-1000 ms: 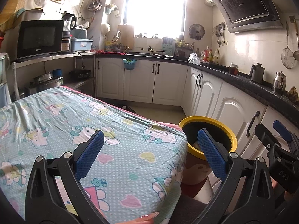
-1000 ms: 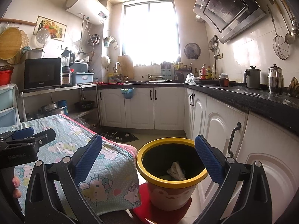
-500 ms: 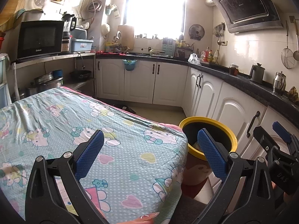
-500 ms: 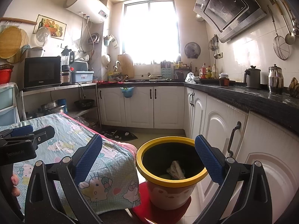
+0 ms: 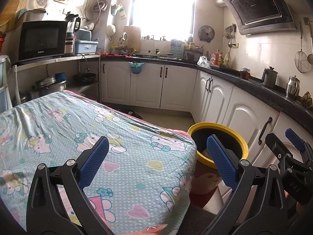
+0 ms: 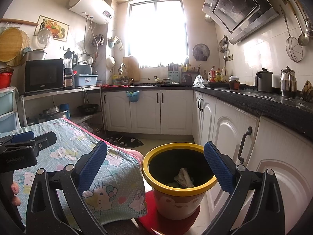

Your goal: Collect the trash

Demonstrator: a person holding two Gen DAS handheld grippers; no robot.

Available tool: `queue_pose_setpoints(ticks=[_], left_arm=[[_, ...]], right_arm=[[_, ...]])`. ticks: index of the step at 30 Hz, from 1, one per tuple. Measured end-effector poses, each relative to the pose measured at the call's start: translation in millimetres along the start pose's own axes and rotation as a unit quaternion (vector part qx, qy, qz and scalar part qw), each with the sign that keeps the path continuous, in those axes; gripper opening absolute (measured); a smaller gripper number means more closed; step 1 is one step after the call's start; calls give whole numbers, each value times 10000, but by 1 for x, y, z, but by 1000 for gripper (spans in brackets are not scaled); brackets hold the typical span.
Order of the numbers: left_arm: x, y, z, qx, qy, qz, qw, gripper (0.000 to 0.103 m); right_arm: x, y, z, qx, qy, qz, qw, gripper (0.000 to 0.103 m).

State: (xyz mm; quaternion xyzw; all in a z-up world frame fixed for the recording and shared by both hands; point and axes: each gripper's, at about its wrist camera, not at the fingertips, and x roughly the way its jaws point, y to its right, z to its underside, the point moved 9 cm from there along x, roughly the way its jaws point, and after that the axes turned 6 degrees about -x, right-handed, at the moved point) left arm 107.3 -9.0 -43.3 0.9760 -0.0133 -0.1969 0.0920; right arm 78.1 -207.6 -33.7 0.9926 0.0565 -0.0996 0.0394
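A yellow-rimmed trash bin [image 6: 179, 178] stands on a red mat on the floor, beside the table's corner. Crumpled white trash [image 6: 183, 178] lies inside it. My right gripper [image 6: 155, 166] hangs open above and in front of the bin, nothing between its blue pads. My left gripper [image 5: 156, 160] is open over the corner of the table with the cartoon-cat cloth [image 5: 78, 137], also holding nothing. The bin [image 5: 219, 150] shows to the right of the table in the left wrist view, partly behind a blue pad. No loose trash shows on the cloth.
White cabinets [image 6: 230, 133] under a black counter [image 6: 273, 101] run close along the bin's right side. A shelf with a microwave [image 6: 44, 75] stands at the left. A dark floor mat [image 6: 125, 142] lies beyond the table. A person's fingers [image 6: 15, 193] show at the left edge.
Almost nothing differs. Both grippers stay open and hold their places, with only a slight drift of the views.
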Motion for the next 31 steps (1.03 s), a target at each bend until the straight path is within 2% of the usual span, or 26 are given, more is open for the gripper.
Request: queue_pose_setpoints(ticks=[12,17,20,22,24,25,26,27,28,29,30,31], left_arm=[[1,0,1,46,7,22,10000,92],[-2,-8,1,-46,-150,-19,9999,92],[-10,-27,4,-183,-427,-75,9989,92],[-27,-65,7,-411,-644,-394,9963,92],[-53,-116,8,-768,-669,-891,9908,92],[-69,-146,10,-970,-628,-1232,9856,92],[-95,-189,16,-1244,-547,-1788,9744,92],[-113,-221,22,-1424,-538,-2232,9628,92],[-137,-259,33,-1680,-538,-2773,9444,92],[-155,-286,43,-1887,-558,-3148,9285,92],[-183,-330,63,-2222,-705,-3715,8987,92],[-198,-351,73,-2386,-750,-3970,8831,92]], right_arm=[[1,-1,3,14,-40,-17,10000,97],[12,-7,6,38,-288,-210,9994,97],[24,-35,-3,-69,-456,-598,9971,97],[30,-68,-13,-125,-511,-1038,9932,97],[34,-127,-24,-309,-572,-1784,9818,97],[33,-161,-28,-389,-602,-2235,9721,97],[29,-207,-31,-476,-687,-2809,9561,97],[25,-241,-31,-560,-772,-3196,9427,97],[20,-269,-30,-642,-872,-3522,9296,97],[11,-320,-24,-832,-1119,-4012,9053,97],[6,-348,-18,-944,-1282,-4232,8919,97],[0,-391,-4,-1143,-1642,-4538,8683,97]])
